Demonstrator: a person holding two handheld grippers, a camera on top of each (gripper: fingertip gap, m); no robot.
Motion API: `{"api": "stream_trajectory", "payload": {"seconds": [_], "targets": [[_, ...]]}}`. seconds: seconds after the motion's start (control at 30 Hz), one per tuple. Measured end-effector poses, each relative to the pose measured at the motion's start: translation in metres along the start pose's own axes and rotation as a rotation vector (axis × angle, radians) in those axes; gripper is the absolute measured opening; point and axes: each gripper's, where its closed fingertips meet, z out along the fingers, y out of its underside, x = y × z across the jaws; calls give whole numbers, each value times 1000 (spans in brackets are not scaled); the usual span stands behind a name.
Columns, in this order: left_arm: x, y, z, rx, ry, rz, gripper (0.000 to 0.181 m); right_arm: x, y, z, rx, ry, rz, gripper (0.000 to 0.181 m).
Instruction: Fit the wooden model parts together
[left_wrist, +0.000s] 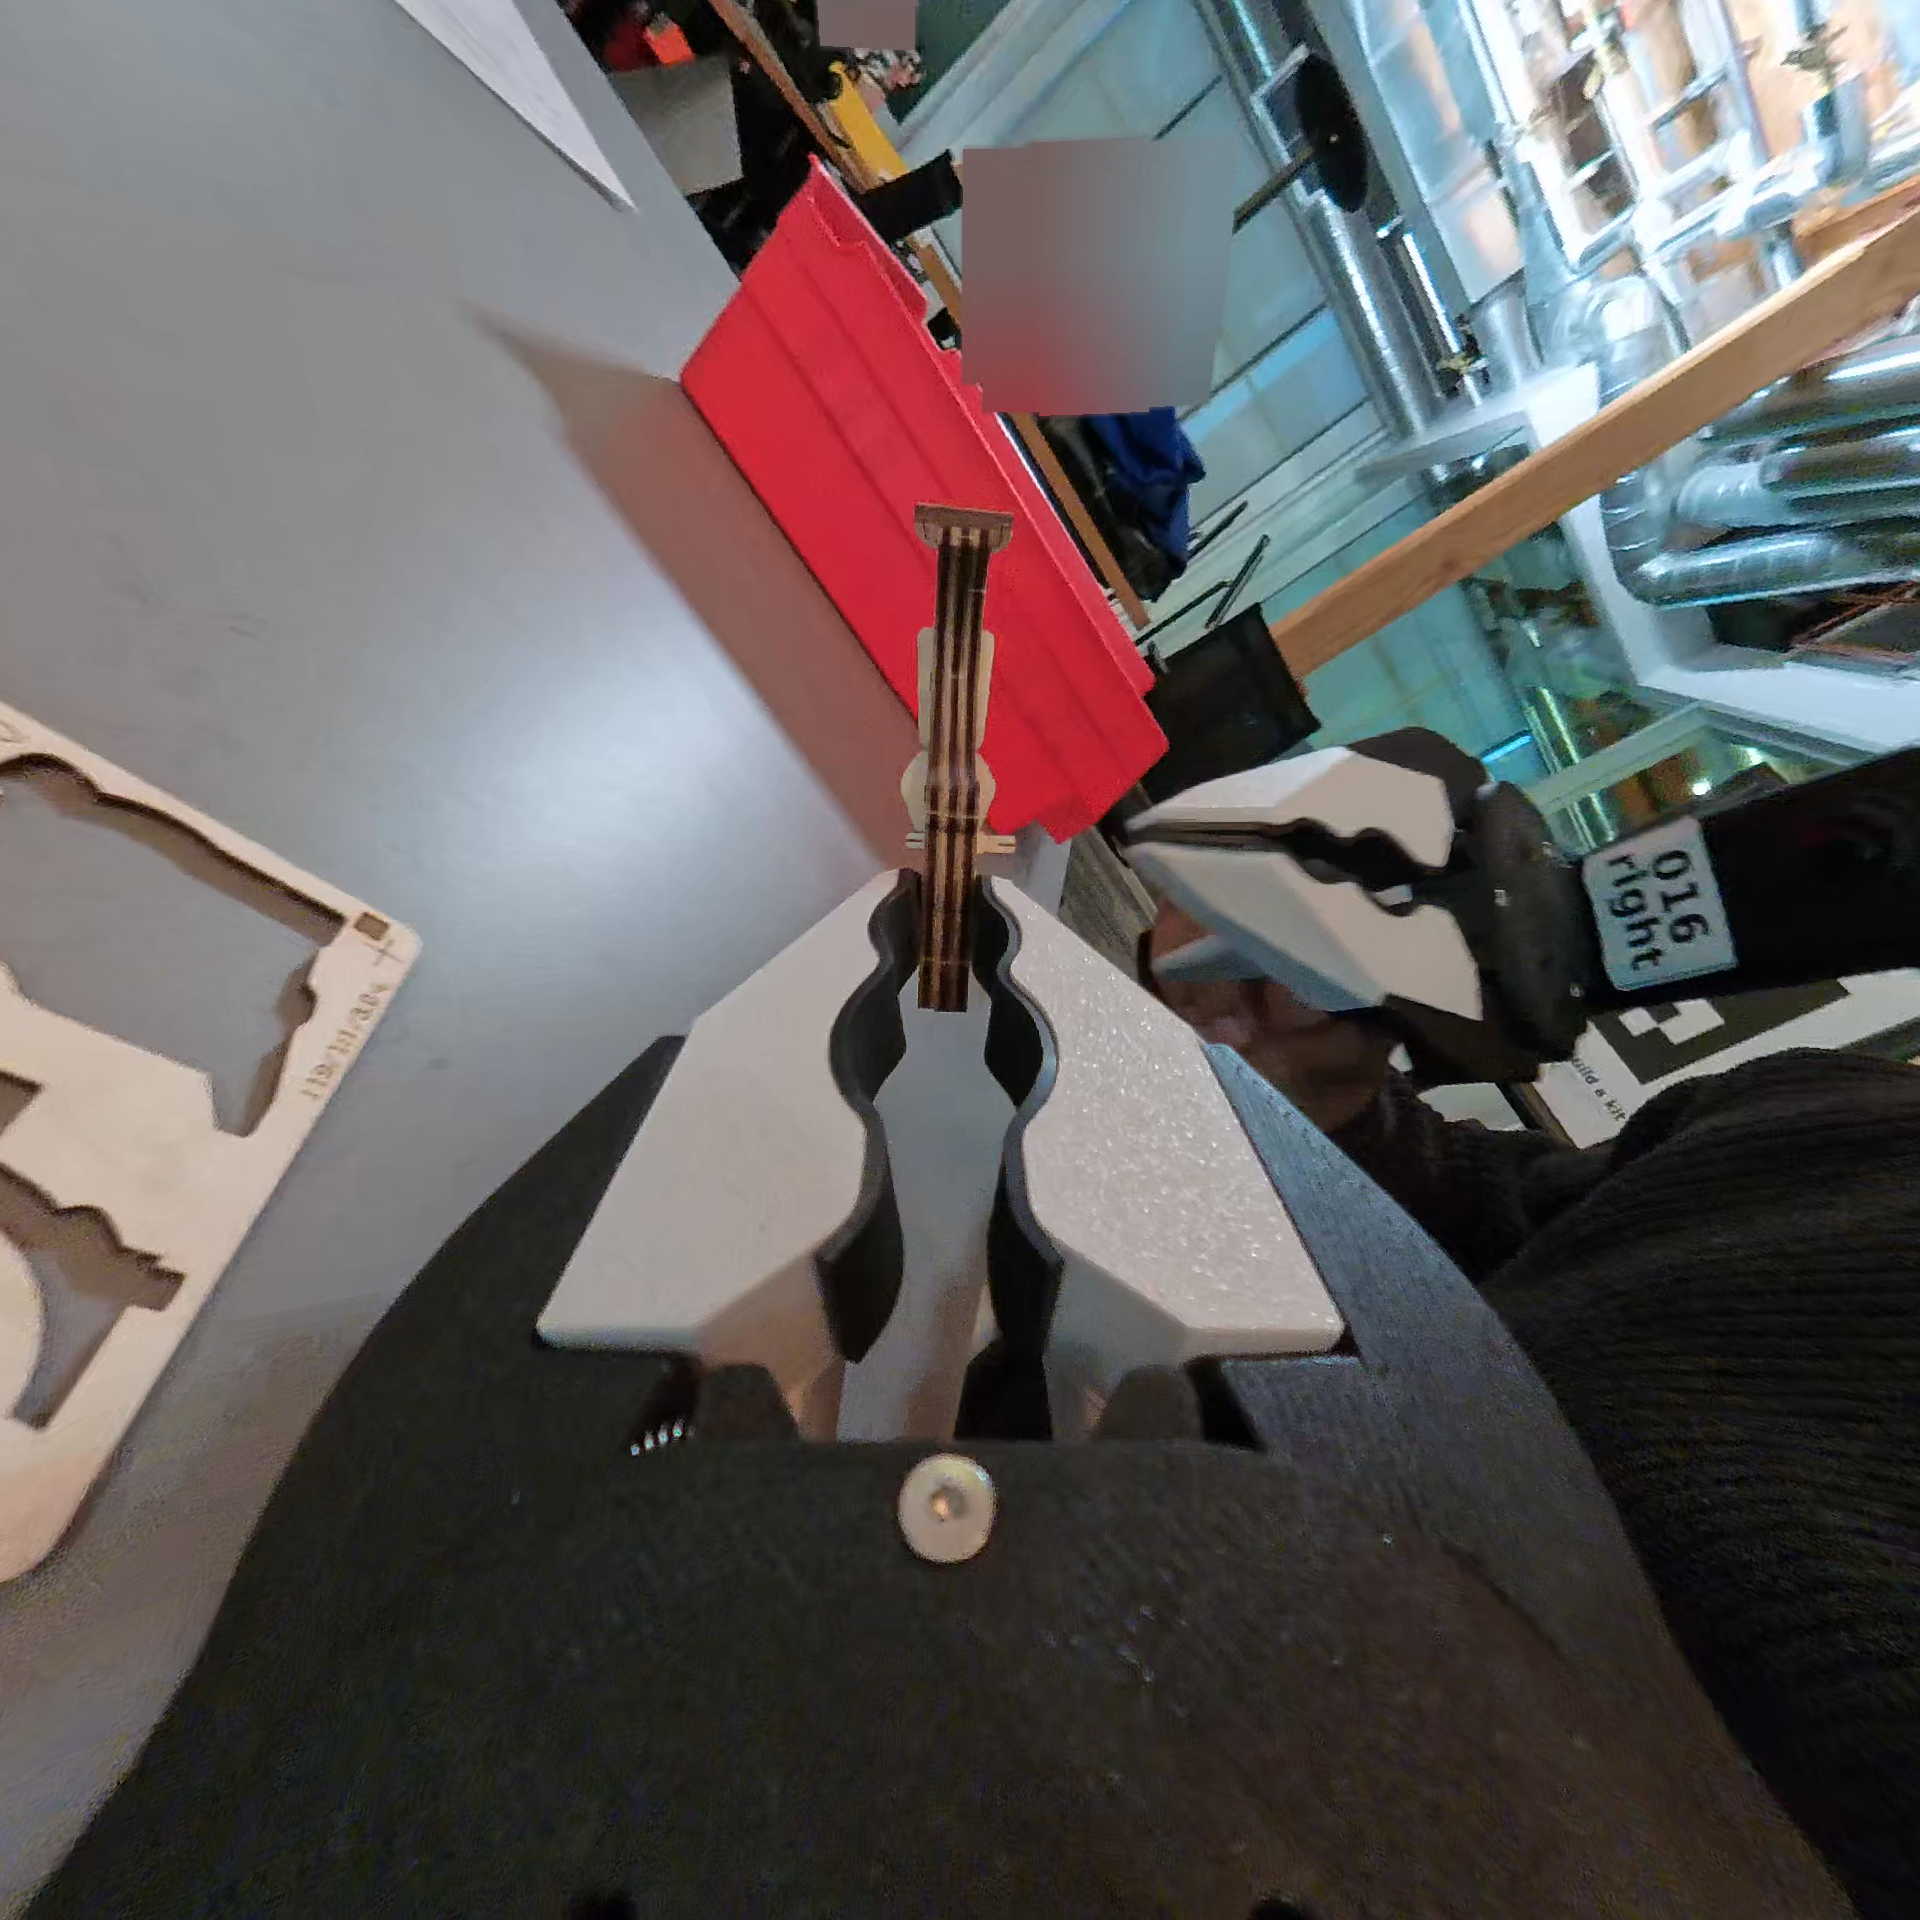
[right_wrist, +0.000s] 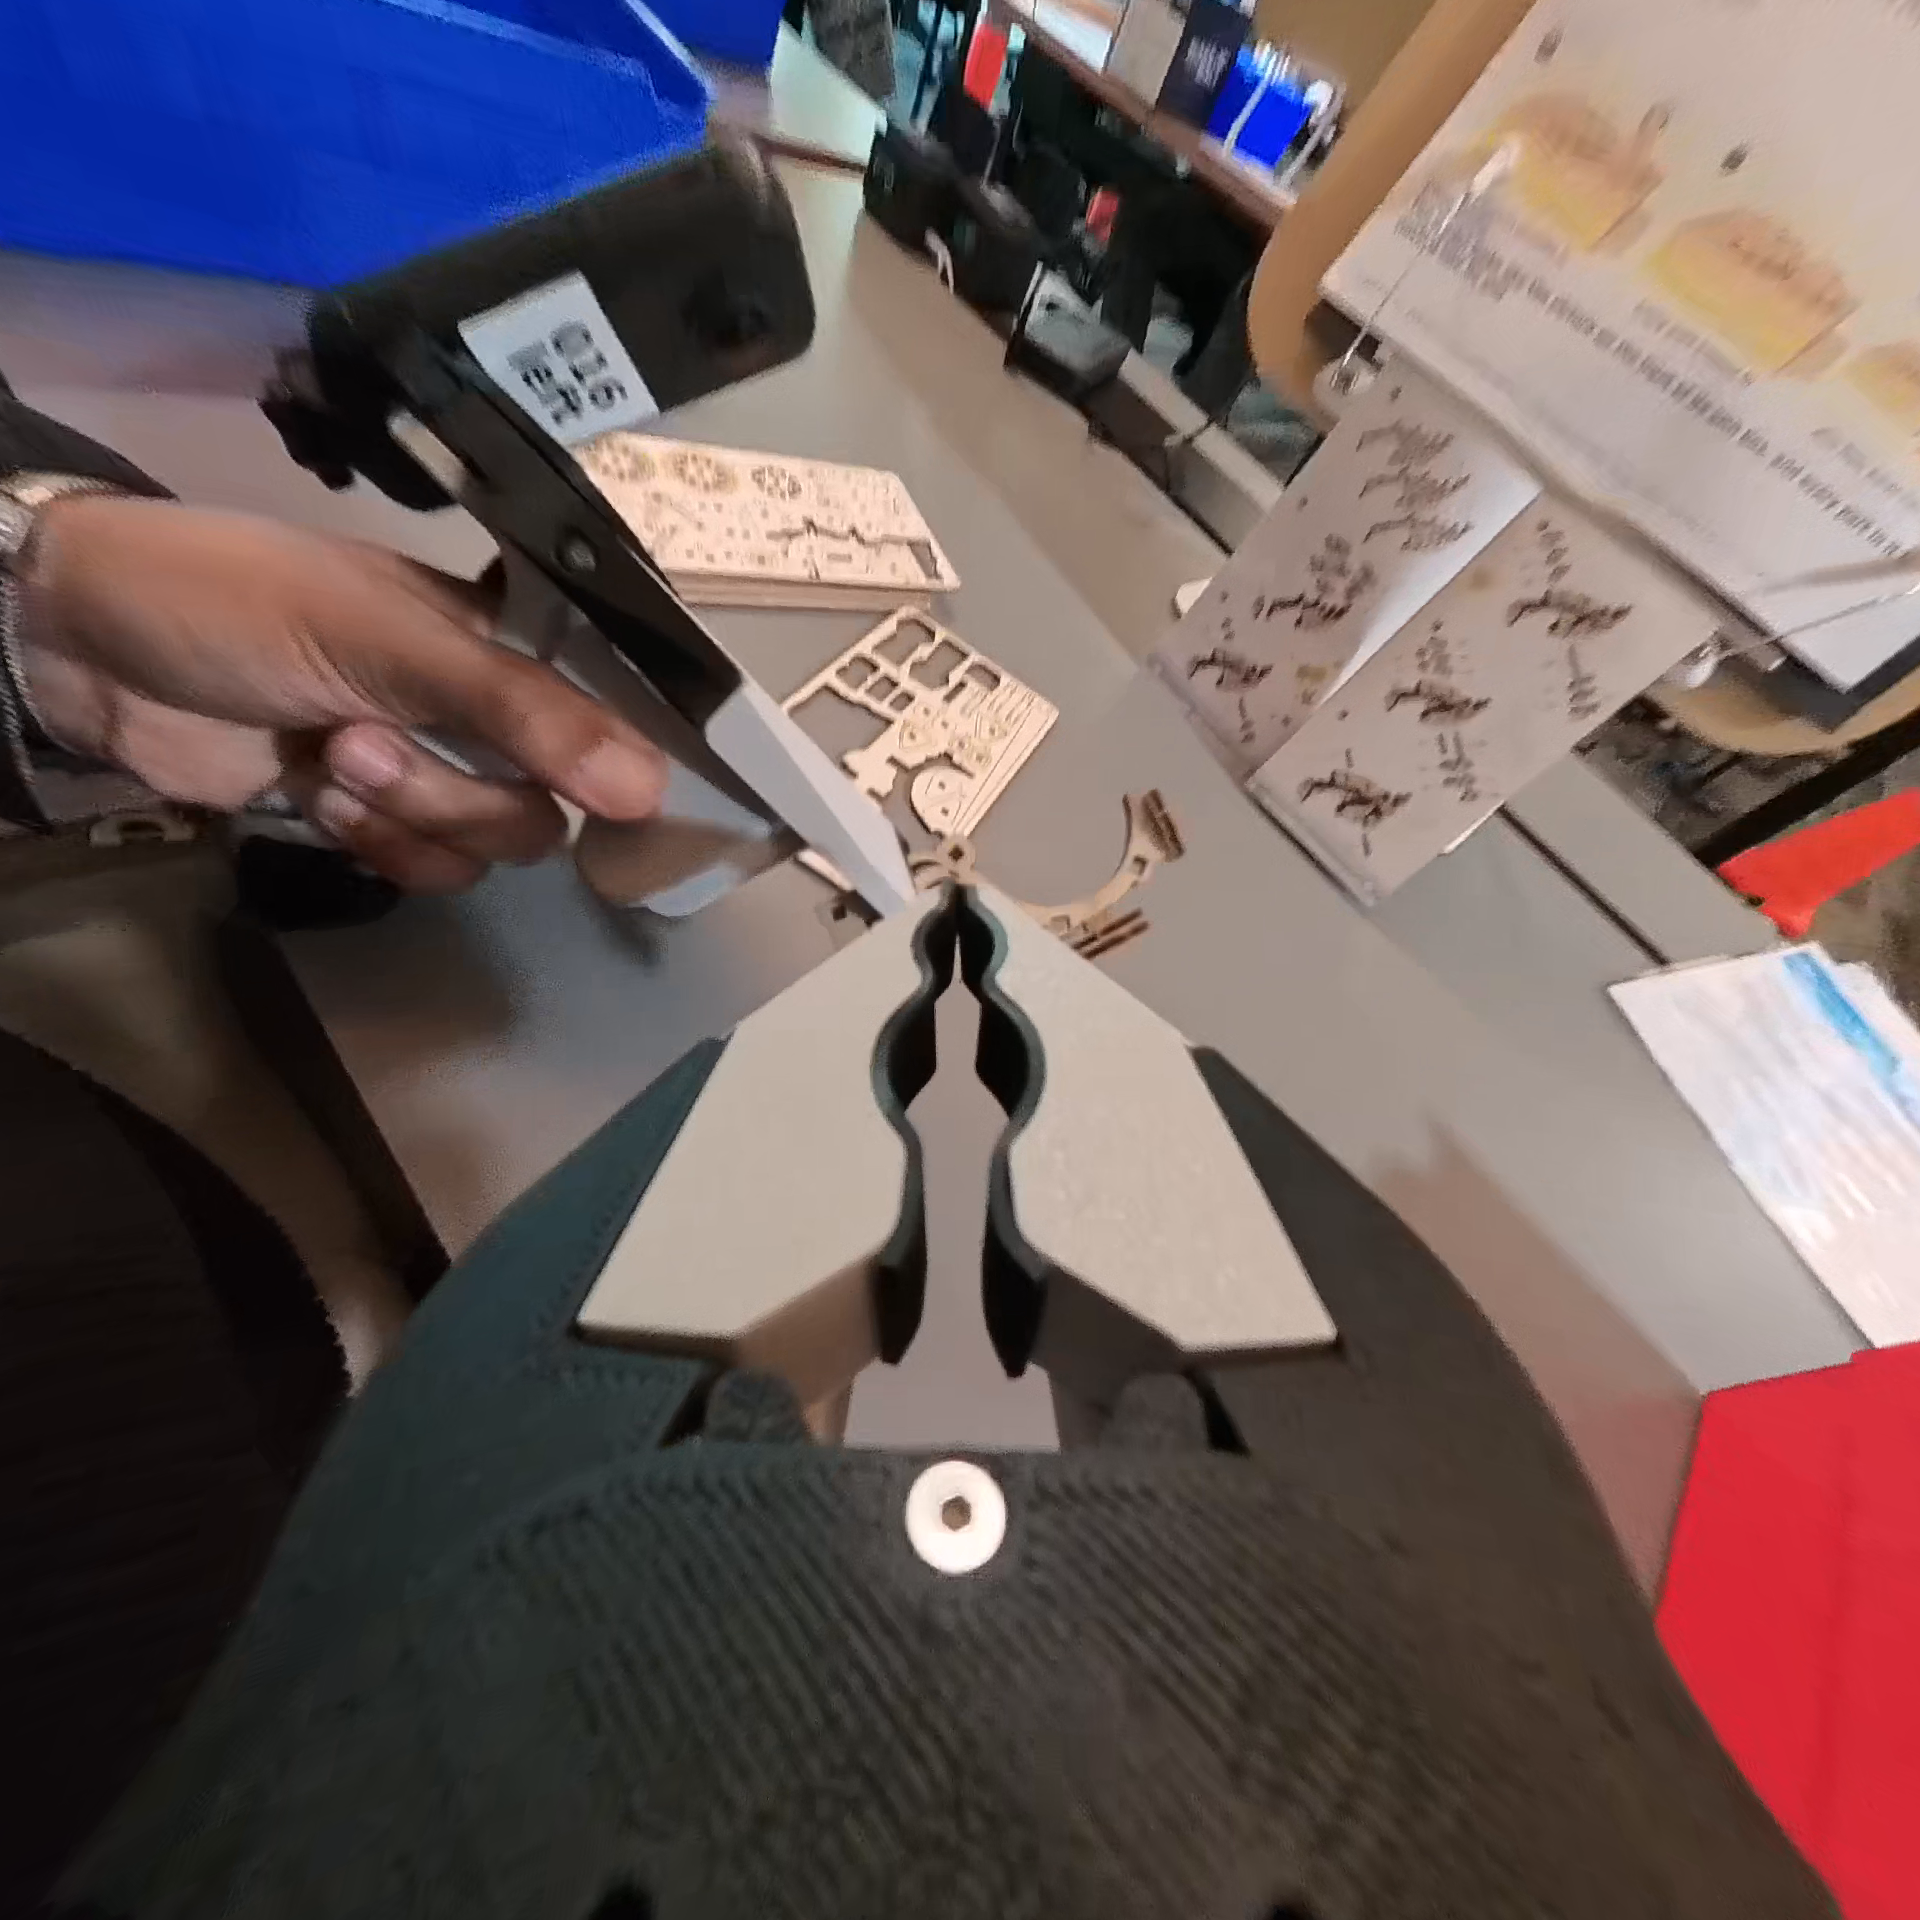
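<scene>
My left gripper (left_wrist: 943, 894) is shut on a thin layered wooden part (left_wrist: 958, 675), seen edge-on and sticking straight out past the fingertips above the grey table. In the right wrist view the left gripper (right_wrist: 891, 888) comes in from the left. A curved wooden part (right_wrist: 1101, 894) runs from its tip past my right fingertips. My right gripper (right_wrist: 956, 909) is shut, with nothing visible between the pads. It also shows in the left wrist view (left_wrist: 1138, 836), just right of the held part.
A red bin (left_wrist: 914, 499) stands behind the part. A cut-out wooden sheet (left_wrist: 239, 1039) lies at the left. More wooden sheets (right_wrist: 925, 727) (right_wrist: 758, 520), instruction pages (right_wrist: 1403, 644), a blue bin (right_wrist: 312, 114), a paper (right_wrist: 1787, 1122) and a person's hand (right_wrist: 312, 675) are around.
</scene>
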Motion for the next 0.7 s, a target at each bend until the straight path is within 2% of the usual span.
{"api": "stream_trajectory", "payload": {"seconds": [0.07, 0.13, 0.17, 0.23, 0.37, 0.43, 0.47, 0.5, 0.7], "targets": [[1, -3, -1, 13, 14, -20, 7, 0, -10, -3, 37, 12, -15, 0], [14, 1, 1, 4, 46, 10, 8, -2, 6, 6, -51, 10, -9, 0], [9, 5, 2, -8, 2, 39, 9, -3, 12, 9, -70, -4, 13, 0], [9, 2, 1, -1, 40, -16, 8, -1, 12, 7, -67, -18, 38, 0], [3, -4, -2, 17, 10, 0, 8, -1, -11, -6, 52, 7, 10, 0], [15, -2, 0, 15, 49, 24, 8, -2, 1, 3, -18, 5, 13, 0], [12, 2, 1, 4, -4, 45, 9, -2, 8, 8, -50, -2, 29, 0], [12, 2, 0, 13, 7, 66, 8, -3, 9, 9, -51, -16, 47, 0], [5, -2, -1, 16, -2, 30, 8, 1, -16, -6, 64, 12, 18, 0]]}}
